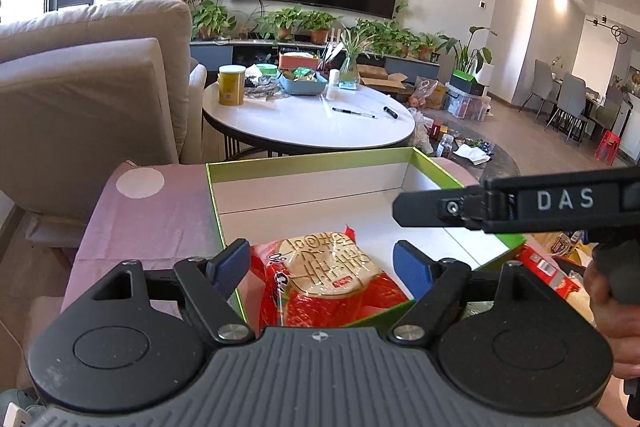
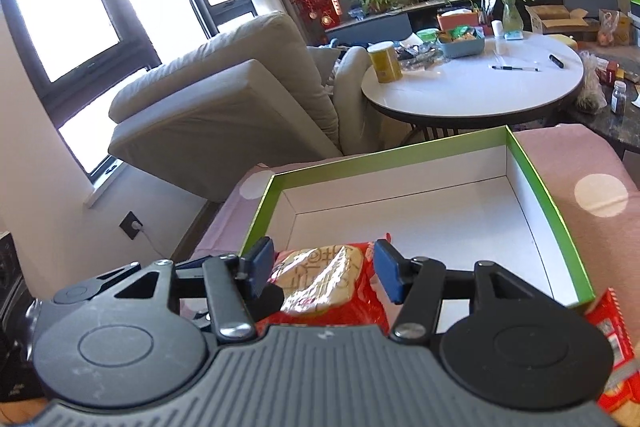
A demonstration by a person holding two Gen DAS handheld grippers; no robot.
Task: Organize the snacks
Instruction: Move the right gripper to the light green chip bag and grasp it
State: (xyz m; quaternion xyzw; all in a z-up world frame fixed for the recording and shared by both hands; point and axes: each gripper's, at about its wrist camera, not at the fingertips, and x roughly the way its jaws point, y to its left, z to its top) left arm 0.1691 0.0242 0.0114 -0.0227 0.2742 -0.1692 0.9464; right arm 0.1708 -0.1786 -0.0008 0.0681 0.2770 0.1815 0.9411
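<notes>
A red snack packet with a round biscuit picture (image 1: 328,279) lies in the near corner of a green-rimmed white box (image 1: 304,157). My left gripper (image 1: 322,269) is open, its blue pads apart on either side of the packet, above it. My right gripper (image 2: 324,273) is also open, with its pads either side of the same packet (image 2: 328,287), not clearly pressing it. The right gripper's body also shows in the left wrist view (image 1: 520,203), reaching over the box from the right. The box (image 2: 540,187) is otherwise bare inside.
The box sits on a pink dotted cloth (image 1: 160,203). Another red snack packet (image 2: 616,331) lies right of the box. Beyond are a round white table (image 1: 312,123) with a yellow can, pens and a blue basket, and a beige armchair (image 1: 80,87).
</notes>
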